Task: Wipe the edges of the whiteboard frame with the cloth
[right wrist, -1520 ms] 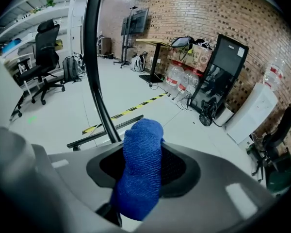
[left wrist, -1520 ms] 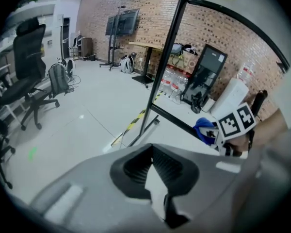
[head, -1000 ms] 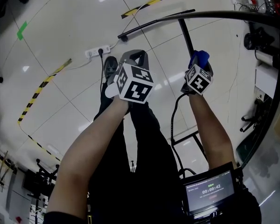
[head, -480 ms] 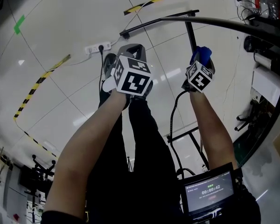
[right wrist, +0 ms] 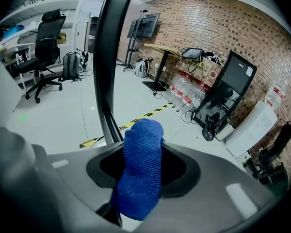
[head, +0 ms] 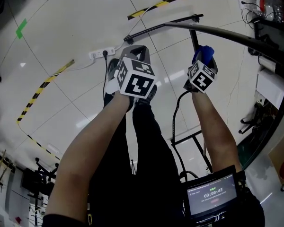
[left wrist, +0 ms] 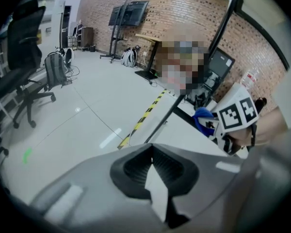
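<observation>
Right gripper [right wrist: 141, 153] on blue cloth [right wrist: 141, 178] (bunched)

Looped-pile cloth [right wrist: 140, 169] (matt); floor [head: 61, 32] glossy

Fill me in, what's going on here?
A person stands next to the whiteboard frame with a gripper in each hand. The right gripper is clamped on a blue cloth, held close to the frame's dark edge. Whether the cloth touches the frame can't be made out. The left gripper is shut with nothing in it, alongside the right one.
</observation>
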Demonstrator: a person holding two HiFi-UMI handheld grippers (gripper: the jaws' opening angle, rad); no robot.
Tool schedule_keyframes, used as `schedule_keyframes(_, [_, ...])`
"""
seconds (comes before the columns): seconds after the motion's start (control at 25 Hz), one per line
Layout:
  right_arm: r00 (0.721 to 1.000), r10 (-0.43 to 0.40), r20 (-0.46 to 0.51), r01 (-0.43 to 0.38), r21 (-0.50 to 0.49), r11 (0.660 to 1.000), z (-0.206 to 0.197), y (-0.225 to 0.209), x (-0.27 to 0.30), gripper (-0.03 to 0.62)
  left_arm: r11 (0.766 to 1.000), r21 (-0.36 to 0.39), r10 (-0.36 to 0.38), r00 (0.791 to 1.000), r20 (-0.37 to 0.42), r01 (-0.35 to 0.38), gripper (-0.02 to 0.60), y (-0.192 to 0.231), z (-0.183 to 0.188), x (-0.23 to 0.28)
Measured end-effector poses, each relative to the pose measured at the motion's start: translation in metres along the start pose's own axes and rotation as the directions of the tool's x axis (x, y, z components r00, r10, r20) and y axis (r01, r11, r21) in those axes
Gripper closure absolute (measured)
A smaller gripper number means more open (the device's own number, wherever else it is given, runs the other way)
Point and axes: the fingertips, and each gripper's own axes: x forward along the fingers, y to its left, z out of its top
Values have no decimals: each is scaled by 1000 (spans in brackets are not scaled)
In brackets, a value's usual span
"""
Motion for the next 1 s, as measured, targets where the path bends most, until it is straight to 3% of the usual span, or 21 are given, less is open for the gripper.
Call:
schedule_keyframes(0.4, [1000, 18, 11, -18, -27, 999, 26, 24, 10, 416, 1000, 15, 4, 1000, -20, -3, 578, 17, 13, -5])
schedule_keyframes(0.8, [993, 97, 67, -84, -166, 983, 60, 74, -1, 414, 999, 52, -6, 1000, -14, 6, 578, 28, 42, -7])
schedule_keyframes(0.92, [985, 163, 62, -154, -125, 980, 57, 85, -9, 414, 997, 74, -17, 1000, -16, 19, 578, 24, 44, -7])
schedule_keyframes(1.0, [972, 228, 61, -227, -18, 974, 56, 87, -13, 414, 995, 91, -41, 999, -9, 42, 578, 17, 46, -6])
